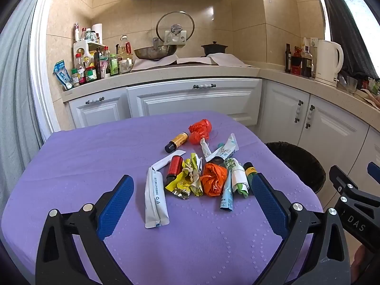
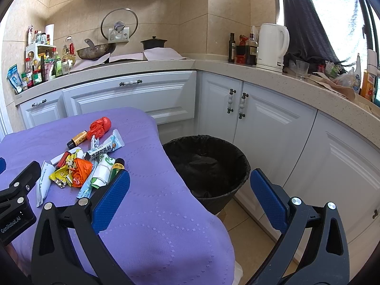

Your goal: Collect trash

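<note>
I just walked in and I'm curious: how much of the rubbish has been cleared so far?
Nothing looks done yet. The black-lined bin beside the table seems to hold no trash. Nothing is in hand: the left tool and the right tool are both open. Still left is the whole pile on the purple cloth: the orange bag, yellow wrapper, white sachet and small bottles.

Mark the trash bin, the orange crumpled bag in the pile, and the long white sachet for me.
trash bin (image 2: 237,191): right wrist view, front outer wall.
orange crumpled bag (image 1: 213,179): left wrist view, its middle.
long white sachet (image 1: 154,199): left wrist view, mid-length.
</note>
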`<action>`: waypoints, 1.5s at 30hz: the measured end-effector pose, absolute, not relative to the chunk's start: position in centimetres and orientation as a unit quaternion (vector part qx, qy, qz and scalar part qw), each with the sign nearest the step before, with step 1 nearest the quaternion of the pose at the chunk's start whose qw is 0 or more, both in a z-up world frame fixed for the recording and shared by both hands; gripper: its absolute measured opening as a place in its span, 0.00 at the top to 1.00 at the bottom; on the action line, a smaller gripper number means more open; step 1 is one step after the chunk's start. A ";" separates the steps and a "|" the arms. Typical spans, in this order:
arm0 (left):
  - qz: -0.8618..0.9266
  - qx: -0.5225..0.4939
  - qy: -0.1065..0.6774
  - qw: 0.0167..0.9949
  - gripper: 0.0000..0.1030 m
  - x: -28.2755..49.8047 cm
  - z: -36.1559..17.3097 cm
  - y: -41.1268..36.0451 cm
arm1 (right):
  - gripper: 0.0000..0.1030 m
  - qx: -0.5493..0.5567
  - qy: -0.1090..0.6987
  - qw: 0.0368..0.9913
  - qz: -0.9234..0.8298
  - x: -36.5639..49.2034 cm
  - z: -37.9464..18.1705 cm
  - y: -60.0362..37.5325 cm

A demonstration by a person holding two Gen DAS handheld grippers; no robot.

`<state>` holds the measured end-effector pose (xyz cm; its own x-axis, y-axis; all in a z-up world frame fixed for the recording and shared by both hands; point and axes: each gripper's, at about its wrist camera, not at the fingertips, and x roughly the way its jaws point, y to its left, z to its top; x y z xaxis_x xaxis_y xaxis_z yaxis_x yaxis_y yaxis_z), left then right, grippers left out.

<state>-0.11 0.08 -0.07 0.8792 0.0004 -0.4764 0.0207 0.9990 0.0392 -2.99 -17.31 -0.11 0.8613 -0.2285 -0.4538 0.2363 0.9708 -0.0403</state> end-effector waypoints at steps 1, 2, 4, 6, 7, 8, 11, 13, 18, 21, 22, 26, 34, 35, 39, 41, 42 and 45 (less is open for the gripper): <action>-0.005 0.021 0.245 0.969 0.06 -0.1 -0.1 0.1 | 0.04 0.009 0.234 0.965 -0.120 -3.0 -0.1 -17.3; -0.005 0.022 0.246 0.969 0.06 -0.1 -0.1 0.1 | 0.04 0.008 0.235 0.965 -0.120 -3.0 -0.1 -17.3; -0.005 0.022 0.245 0.969 0.06 -0.1 -0.1 0.1 | 0.04 0.008 0.234 0.965 -0.121 -3.0 -0.1 -17.3; -0.005 0.023 0.245 0.969 0.06 -0.1 -0.1 0.0 | 0.04 0.008 0.234 0.965 -0.121 -3.0 -0.1 -17.3; -0.005 0.023 0.245 0.969 0.06 -0.1 -0.1 0.0 | 0.04 0.008 0.234 0.965 -0.121 -3.0 -0.2 -17.3; -0.005 0.023 0.245 0.969 0.06 -0.1 -0.1 0.1 | 0.04 0.008 0.234 0.965 -0.121 -3.0 -0.2 -17.2; -0.005 0.023 0.246 0.969 0.06 -0.1 -0.1 0.1 | 0.04 0.008 0.234 0.965 -0.121 -3.0 -0.2 -17.3; -0.005 0.023 0.246 0.969 0.06 0.4 -0.7 0.8 | 0.04 0.008 0.235 0.964 -0.121 -2.9 -0.3 -17.1; -0.005 0.024 0.247 0.969 0.06 0.3 -1.1 1.0 | 0.04 0.008 0.236 0.964 -0.121 -2.8 -0.5 -16.9; -0.005 0.024 0.247 0.969 0.06 0.3 -1.3 1.0 | 0.04 0.008 0.239 0.964 -0.120 -2.7 -0.8 -16.7; -0.005 0.024 0.247 0.969 0.06 0.2 -1.5 1.0 | 0.04 0.008 0.240 0.963 -0.121 -2.6 -0.9 -16.6; 0.001 0.043 0.259 0.965 0.06 0.8 -2.3 0.6 | 0.04 0.008 0.245 0.962 -0.120 -2.3 -1.1 -16.6; 0.032 0.056 0.296 0.953 0.06 1.9 -3.1 2.9 | 0.04 0.010 0.261 0.959 -0.113 -1.3 -1.9 -16.4; 0.034 0.047 0.294 0.954 0.06 2.0 -3.3 3.4 | 0.04 0.011 0.263 0.958 -0.110 -1.2 -2.0 -16.4; 0.035 0.001 0.323 0.946 0.06 2.6 -4.5 4.7 | 0.04 0.012 0.275 0.957 -0.097 -0.2 -2.4 -16.1; 0.032 -0.026 0.351 0.935 0.06 3.1 -5.4 4.9 | 0.05 0.011 0.279 0.956 -0.092 0.2 -2.7 -15.9; 0.038 -0.017 0.331 0.943 0.06 3.2 -5.4 5.3 | 0.06 0.011 0.281 0.955 -0.089 0.4 -2.8 -15.7; 0.053 -0.002 0.318 0.947 0.07 3.4 -5.8 6.6 | 0.13 0.014 0.295 0.952 -0.079 1.4 -3.3 -15.4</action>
<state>3.38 6.57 -5.81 0.7925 0.0986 -0.6019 -0.1014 0.9944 0.0293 1.35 -15.41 -3.31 0.8132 -0.1420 -0.5644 0.1581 0.9872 -0.0205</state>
